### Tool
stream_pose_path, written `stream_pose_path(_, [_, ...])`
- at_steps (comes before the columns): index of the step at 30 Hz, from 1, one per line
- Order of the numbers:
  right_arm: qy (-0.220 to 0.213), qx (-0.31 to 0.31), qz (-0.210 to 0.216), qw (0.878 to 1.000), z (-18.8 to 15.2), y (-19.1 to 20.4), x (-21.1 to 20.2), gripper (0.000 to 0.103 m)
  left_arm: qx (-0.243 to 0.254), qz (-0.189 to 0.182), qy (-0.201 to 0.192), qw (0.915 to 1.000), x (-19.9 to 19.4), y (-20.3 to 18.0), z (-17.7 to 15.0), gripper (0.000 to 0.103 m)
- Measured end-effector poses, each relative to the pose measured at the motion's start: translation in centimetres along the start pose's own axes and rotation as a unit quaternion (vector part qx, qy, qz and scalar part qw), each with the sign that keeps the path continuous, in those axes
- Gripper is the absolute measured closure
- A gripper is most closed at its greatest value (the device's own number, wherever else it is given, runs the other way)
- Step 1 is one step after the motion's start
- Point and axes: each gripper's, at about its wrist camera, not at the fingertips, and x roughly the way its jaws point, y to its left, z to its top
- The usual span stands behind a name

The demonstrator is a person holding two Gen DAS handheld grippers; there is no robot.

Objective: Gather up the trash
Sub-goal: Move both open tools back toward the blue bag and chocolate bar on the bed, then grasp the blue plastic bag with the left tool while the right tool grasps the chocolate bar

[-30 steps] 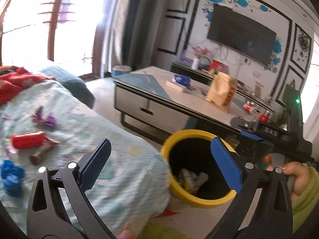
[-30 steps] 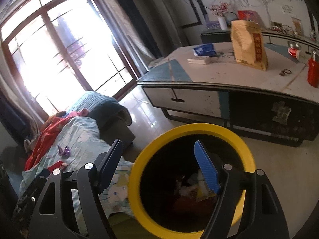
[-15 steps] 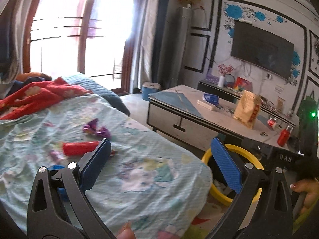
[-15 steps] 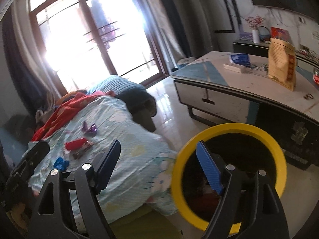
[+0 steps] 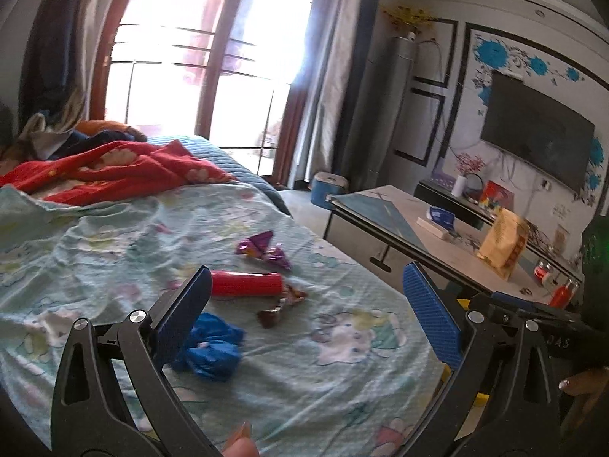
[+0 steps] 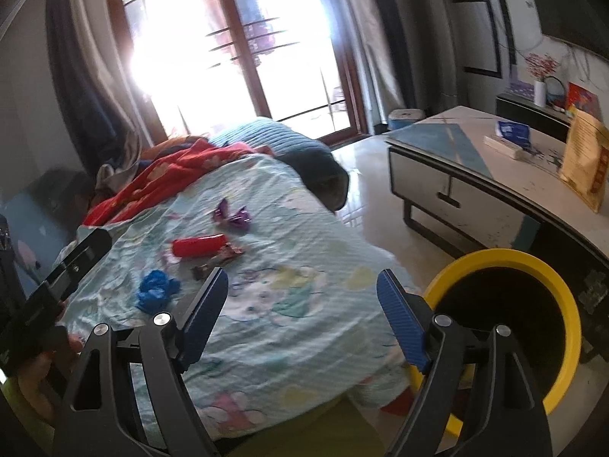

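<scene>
Trash lies on a light green bedsheet (image 5: 342, 373): a red tube wrapper (image 5: 245, 283), a purple wrapper (image 5: 262, 249), a brown wrapper (image 5: 279, 306) and a crumpled blue piece (image 5: 211, 346). My left gripper (image 5: 304, 316) is open and empty above the sheet, just right of the blue piece. My right gripper (image 6: 302, 314) is open and empty over the sheet's near part. The same trash shows in the right wrist view: red wrapper (image 6: 198, 245), purple wrapper (image 6: 232, 216), brown wrapper (image 6: 219, 259), blue piece (image 6: 156, 291). The yellow-rimmed black bin (image 6: 533, 262) stands on the floor to the right.
A red blanket (image 5: 114, 171) lies at the far end of the bed. A low coffee table (image 6: 475, 175) with a brown paper bag (image 5: 504, 242) and a blue pack (image 5: 441, 217) stands to the right. A small blue bin (image 5: 327, 188) sits by the window.
Both grippers swung left from over the bin toward the bed. The trash on the sheet is now nearer and more central. Both stayed open.
</scene>
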Motion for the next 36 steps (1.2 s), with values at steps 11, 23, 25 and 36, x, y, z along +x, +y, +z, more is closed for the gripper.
stream_pose_path(11, [0.047, -0.013, 0.049, 0.998, 1.4, 5.3, 6.1, 0.025, -0.018, 0.063, 0.019, 0.9976, -1.5, 6.3, -0.7, 0.011])
stream_pose_path(23, [0.102, -0.014, 0.041, 0.994, 2.2, 8.5, 13.7, 0.025, -0.074, 0.055, 0.062, 0.9938, 0.8, 11.1, -2.2, 0.013])
stream_pose_path(25, [0.112, -0.009, 0.04, 0.993, 2.3, 8.6, 14.8, 0.025, -0.081, 0.039, 0.069, 0.9935, 1.3, 11.3, -2.5, 0.023])
stream_pose_path(36, [0.16, 0.011, 0.054, 0.986, 1.3, 9.1, 19.2, 0.036, -0.104, -0.016, 0.122, 0.9869, 3.7, 11.4, -3.7, 0.045])
